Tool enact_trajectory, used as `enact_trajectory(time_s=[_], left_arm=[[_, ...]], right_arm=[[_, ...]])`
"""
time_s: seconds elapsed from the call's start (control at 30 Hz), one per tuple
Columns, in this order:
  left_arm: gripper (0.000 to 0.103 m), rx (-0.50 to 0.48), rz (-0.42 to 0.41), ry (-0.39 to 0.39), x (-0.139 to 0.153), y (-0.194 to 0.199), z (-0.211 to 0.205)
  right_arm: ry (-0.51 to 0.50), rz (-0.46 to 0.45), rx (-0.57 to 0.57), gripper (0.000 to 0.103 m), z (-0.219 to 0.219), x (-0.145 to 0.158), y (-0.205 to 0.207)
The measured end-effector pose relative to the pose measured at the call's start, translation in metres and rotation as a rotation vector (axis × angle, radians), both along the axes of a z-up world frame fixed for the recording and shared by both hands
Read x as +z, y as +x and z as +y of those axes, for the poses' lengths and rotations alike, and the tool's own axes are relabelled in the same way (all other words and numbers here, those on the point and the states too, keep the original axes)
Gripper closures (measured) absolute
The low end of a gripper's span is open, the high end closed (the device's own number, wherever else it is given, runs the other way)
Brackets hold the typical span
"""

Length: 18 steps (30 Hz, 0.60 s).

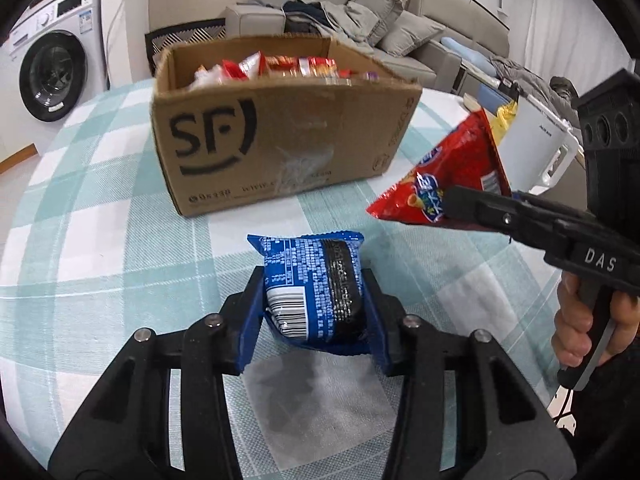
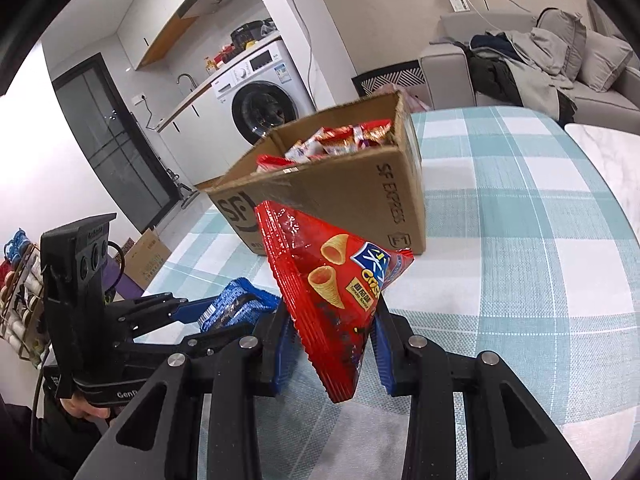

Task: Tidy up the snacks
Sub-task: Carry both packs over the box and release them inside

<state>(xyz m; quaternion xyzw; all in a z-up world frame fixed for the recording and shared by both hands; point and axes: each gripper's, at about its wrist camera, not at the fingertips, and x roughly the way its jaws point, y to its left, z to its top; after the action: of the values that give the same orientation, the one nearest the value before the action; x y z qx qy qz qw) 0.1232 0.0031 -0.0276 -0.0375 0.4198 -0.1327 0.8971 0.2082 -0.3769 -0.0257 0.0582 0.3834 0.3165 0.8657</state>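
My left gripper (image 1: 314, 280) is shut on a blue snack packet (image 1: 316, 284), held just above the checked tablecloth (image 1: 100, 248). In the right wrist view the same blue snack packet (image 2: 236, 310) shows at lower left in the left gripper (image 2: 224, 316). My right gripper (image 2: 332, 320) is shut on a red triangular chip bag (image 2: 332, 280), lifted clear of the table. From the left wrist view that red chip bag (image 1: 452, 168) hangs at the right in the right gripper (image 1: 460, 204). An open cardboard box (image 1: 280, 136) (image 2: 340, 192) holding several red snack packets stands just beyond both.
A person's hand (image 1: 580, 328) grips the right tool's handle. A washing machine (image 1: 56, 68) stands at the far left and a grey sofa (image 1: 360, 16) with clothes lies behind the table. A white appliance (image 1: 536, 148) stands off the table's right edge.
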Motion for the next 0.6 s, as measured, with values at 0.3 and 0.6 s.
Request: enact_trajectory(time_s=[0.3, 0.6], left_arm=[[0.061, 0.045, -0.086, 0.005, 0.043, -0.005, 0.008], [0.061, 0.075, -0.153, 0.011, 0.078, 0.004, 0.017]], right_arm=[[0.015, -0.072, 0.01, 0.069, -0.001, 0.032, -0.012], [0.024, -0.13, 0.009, 0.069, 0.001, 0.064, -0.011]])
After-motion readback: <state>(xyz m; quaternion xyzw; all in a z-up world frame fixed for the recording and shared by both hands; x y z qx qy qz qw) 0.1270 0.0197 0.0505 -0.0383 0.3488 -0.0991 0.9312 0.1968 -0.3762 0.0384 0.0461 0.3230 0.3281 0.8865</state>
